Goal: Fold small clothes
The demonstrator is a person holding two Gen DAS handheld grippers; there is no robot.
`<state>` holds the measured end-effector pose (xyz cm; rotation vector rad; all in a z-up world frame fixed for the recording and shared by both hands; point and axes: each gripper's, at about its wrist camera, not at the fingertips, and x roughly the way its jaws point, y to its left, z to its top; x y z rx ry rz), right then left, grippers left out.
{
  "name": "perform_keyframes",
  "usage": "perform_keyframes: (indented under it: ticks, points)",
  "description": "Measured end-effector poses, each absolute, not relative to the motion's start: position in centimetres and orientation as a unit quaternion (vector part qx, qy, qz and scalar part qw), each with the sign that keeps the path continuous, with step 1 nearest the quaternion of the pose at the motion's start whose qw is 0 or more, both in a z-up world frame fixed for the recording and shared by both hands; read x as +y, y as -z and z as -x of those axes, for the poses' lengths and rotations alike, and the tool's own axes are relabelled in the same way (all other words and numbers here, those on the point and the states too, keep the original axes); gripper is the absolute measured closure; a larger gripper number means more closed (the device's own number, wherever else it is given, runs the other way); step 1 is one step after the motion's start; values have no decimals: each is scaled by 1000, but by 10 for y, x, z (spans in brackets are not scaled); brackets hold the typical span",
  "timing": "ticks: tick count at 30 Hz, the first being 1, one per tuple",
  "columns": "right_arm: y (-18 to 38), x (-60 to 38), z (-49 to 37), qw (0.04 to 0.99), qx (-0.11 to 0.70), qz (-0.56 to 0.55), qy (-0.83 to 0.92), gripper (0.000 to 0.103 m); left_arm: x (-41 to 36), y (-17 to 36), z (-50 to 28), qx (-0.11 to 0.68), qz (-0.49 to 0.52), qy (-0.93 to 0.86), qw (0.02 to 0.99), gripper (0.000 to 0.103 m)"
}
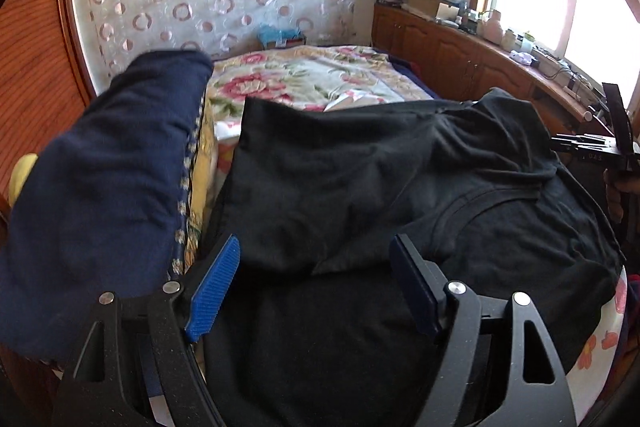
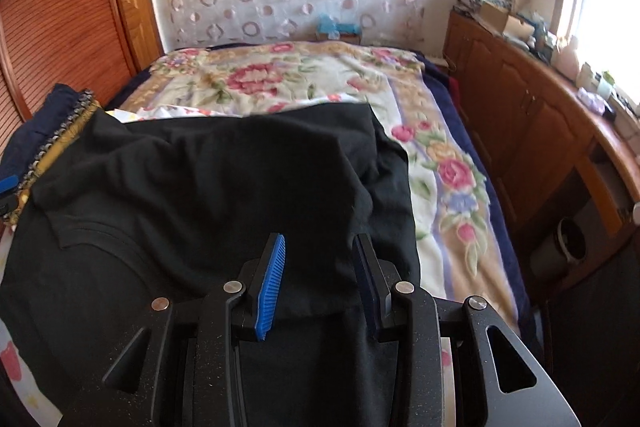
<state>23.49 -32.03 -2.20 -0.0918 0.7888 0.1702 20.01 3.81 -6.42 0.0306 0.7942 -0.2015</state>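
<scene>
A black T-shirt (image 1: 360, 167) lies on the bed, one part folded over onto the rest and its neckline showing toward the right. My left gripper (image 1: 316, 243) hovers over the shirt's near part, jaws wide open, blue pads (image 1: 216, 283) clear of the cloth. In the right wrist view the same shirt (image 2: 224, 179) fills the foreground. My right gripper (image 2: 320, 239) stands partly open just above its folded edge, and I see no pad pressing on the fabric. At the right rim of the left wrist view a hand holds the right gripper (image 1: 616, 147).
A navy garment (image 1: 100, 187) with a gold patterned trim lies left of the shirt. The floral blanket (image 2: 280, 79) covers the bed beyond. A wooden cabinet (image 2: 520, 131) with clutter on top runs along the right under a window. A wooden wardrobe (image 2: 60, 27) stands at the left.
</scene>
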Motion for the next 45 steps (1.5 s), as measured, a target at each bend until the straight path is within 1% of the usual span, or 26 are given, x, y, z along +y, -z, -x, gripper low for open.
perform_keyframes:
  ticks: [5, 9, 13, 17, 19, 23, 28, 30, 31, 32, 33, 34, 35, 36, 37, 38, 45]
  points:
    - [33, -330, -248, 910, 406, 34, -76, 67, 37, 76, -201, 398, -14, 84, 913, 25]
    - [33, -329, -250, 912, 401, 45, -69, 66, 30, 79, -197, 399, -19, 84, 913, 25]
    - [45, -324, -257, 918, 390, 43, -65, 60, 23, 82, -193, 403, -5, 99, 910, 25]
    - [49, -318, -257, 917, 390, 41, -69, 57, 17, 93, -203, 422, 12, 100, 901, 30]
    - [52, -316, -250, 917, 390, 47, -69, 55, 17, 99, -210, 432, 24, 94, 897, 30]
    - [59, -306, -238, 917, 389, 64, -61, 54, 19, 99, -220, 433, 46, 83, 896, 30]
    - [63, -309, -240, 917, 388, 55, -66, 54, 22, 99, -227, 432, 59, 70, 897, 30]
    - [62, -311, -239, 918, 388, 50, -68, 54, 18, 99, -229, 429, 46, 62, 900, 41]
    - [62, -311, -239, 918, 387, 48, -70, 58, 17, 99, -230, 427, 38, 56, 902, 52]
    - [62, -313, -238, 919, 386, 45, -68, 67, 17, 99, -231, 427, 31, 50, 903, 63]
    - [61, -315, -238, 920, 384, 42, -65, 72, 18, 99, -232, 426, 29, 47, 903, 70]
    - [61, -316, -238, 921, 383, 38, -67, 85, 19, 98, -232, 426, 28, 47, 903, 82]
    - [60, -317, -237, 921, 380, 37, -73, 95, 20, 98, -232, 427, 28, 47, 903, 88]
    - [59, -317, -237, 922, 378, 38, -78, 96, 21, 97, -232, 427, 26, 50, 903, 90]
    - [59, -317, -236, 922, 377, 40, -82, 99, 21, 97, -229, 425, 21, 51, 904, 95]
    - [59, -316, -234, 922, 374, 43, -87, 99, 20, 95, -227, 420, 15, 52, 906, 97]
    - [36, -313, -212, 938, 325, 41, -110, 100, 18, 70, -202, 378, 1, 68, 923, 98]
